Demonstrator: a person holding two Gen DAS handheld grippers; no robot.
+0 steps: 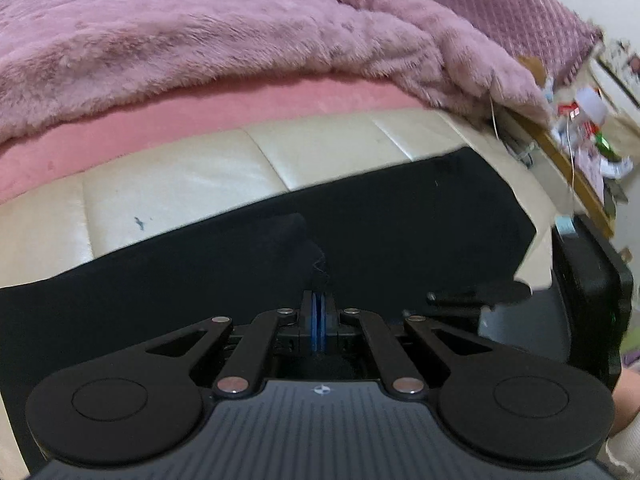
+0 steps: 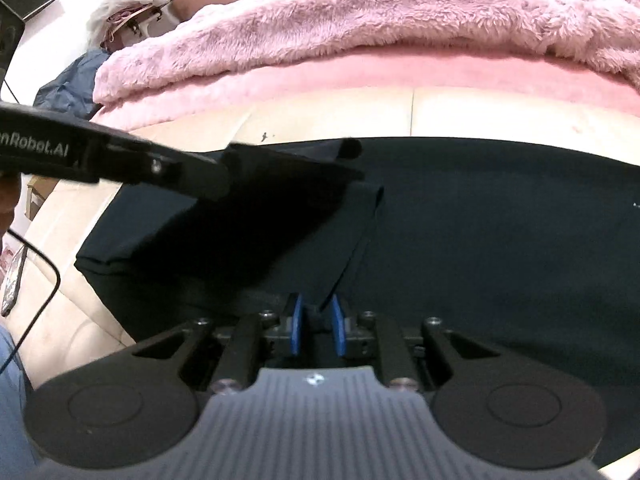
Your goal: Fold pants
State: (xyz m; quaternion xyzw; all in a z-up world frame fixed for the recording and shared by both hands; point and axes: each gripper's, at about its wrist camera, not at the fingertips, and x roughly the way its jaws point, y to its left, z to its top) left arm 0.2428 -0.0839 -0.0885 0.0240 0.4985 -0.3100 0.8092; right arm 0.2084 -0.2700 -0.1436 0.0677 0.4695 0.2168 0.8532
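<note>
The black pants lie spread on a cream leather surface. My left gripper is shut on a bunched fold of the pants fabric and holds it just off the cloth. In the right wrist view the pants fill the middle. My right gripper has its blue pads a little apart, with an edge of the pants between them. The left gripper reaches in from the left with a lifted flap of the pants hanging from it.
A fluffy pink blanket over a pink sheet is piled behind the pants. A cluttered wooden shelf stands at the right. A black cable and a pile of clothes sit at the left.
</note>
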